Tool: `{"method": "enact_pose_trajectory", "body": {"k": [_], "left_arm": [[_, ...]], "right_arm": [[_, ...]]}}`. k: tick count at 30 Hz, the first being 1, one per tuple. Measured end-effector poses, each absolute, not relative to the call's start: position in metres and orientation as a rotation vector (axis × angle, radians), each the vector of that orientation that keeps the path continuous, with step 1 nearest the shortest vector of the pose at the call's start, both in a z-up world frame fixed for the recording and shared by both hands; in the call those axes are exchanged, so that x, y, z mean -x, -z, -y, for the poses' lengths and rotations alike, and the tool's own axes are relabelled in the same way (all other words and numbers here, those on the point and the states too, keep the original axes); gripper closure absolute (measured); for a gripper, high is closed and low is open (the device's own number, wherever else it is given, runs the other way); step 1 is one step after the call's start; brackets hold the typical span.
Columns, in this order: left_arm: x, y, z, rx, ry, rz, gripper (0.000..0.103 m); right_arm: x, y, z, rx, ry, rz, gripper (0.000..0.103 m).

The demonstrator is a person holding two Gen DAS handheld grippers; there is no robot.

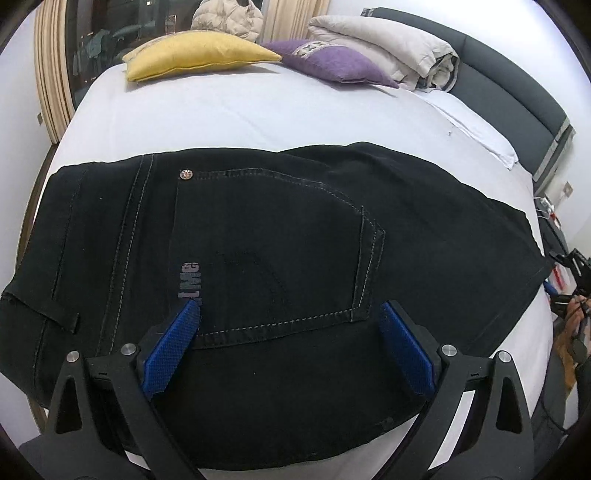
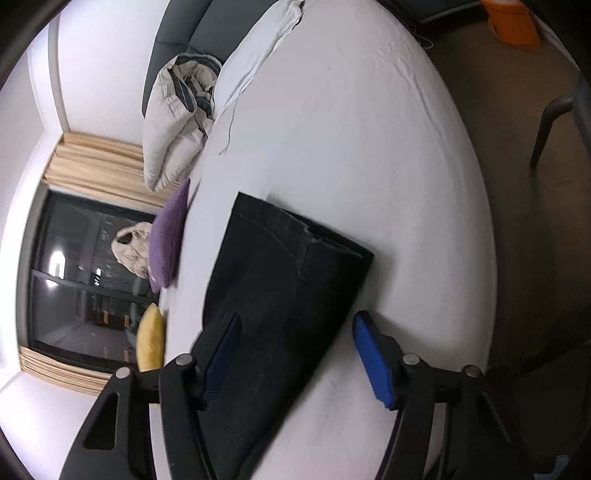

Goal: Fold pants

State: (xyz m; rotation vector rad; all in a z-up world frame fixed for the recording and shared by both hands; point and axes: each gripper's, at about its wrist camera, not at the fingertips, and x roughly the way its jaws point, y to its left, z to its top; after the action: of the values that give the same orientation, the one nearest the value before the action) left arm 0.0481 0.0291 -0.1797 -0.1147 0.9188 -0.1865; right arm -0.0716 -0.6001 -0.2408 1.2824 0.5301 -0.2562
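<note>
Black jeans point(image 1: 280, 236) lie flat on the white bed point(image 1: 258, 110), back pocket up, waist at the left, legs doubled and running right. My left gripper point(image 1: 291, 314) is open, its blue pads hovering over the pocket's lower edge, holding nothing. In the right wrist view the leg end of the jeans point(image 2: 288, 280) lies on the bed point(image 2: 369, 147). My right gripper point(image 2: 295, 325) is open just above the cloth, holding nothing. The right gripper also shows at the far right edge of the left wrist view point(image 1: 572, 280).
A yellow cushion point(image 1: 195, 51), a purple cushion point(image 1: 332, 61) and a rolled beige duvet point(image 1: 391, 48) lie at the far side of the bed. A dark headboard point(image 1: 517, 85) stands on the right. A chair leg point(image 2: 554, 118) and an orange object point(image 2: 513, 26) stand on the floor.
</note>
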Motion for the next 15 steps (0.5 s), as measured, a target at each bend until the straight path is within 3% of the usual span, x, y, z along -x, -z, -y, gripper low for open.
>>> {"method": "enact_pose_trajectory", "body": {"k": [5, 7, 9, 11, 15], "left_arm": [[-0.052, 0.188, -0.023, 0.078, 0.171, -0.922, 0.004], [-0.055, 0.190, -0.020, 0.069, 0.166, -0.923, 0.004], [-0.058, 0.190, -0.021, 0.075, 0.170, -0.925, 0.004], [-0.059, 0.191, -0.022, 0.074, 0.171, -0.927, 0.004], [-0.056, 0.186, -0.023, 0.073, 0.174, -0.927, 0.004]], "right_arm": [[0.062, 0.248, 0.613, -1.327, 0.241, -0.492, 0.051], [0.060, 0.252, 0.619, -1.342, 0.238, -0.486, 0.060], [0.058, 0.257, 0.625, -1.378, 0.227, -0.477, 0.079], [0.055, 0.262, 0.628, -1.398, 0.217, -0.476, 0.088], [0.053, 0.262, 0.625, -1.407, 0.204, -0.440, 0.091]]}}
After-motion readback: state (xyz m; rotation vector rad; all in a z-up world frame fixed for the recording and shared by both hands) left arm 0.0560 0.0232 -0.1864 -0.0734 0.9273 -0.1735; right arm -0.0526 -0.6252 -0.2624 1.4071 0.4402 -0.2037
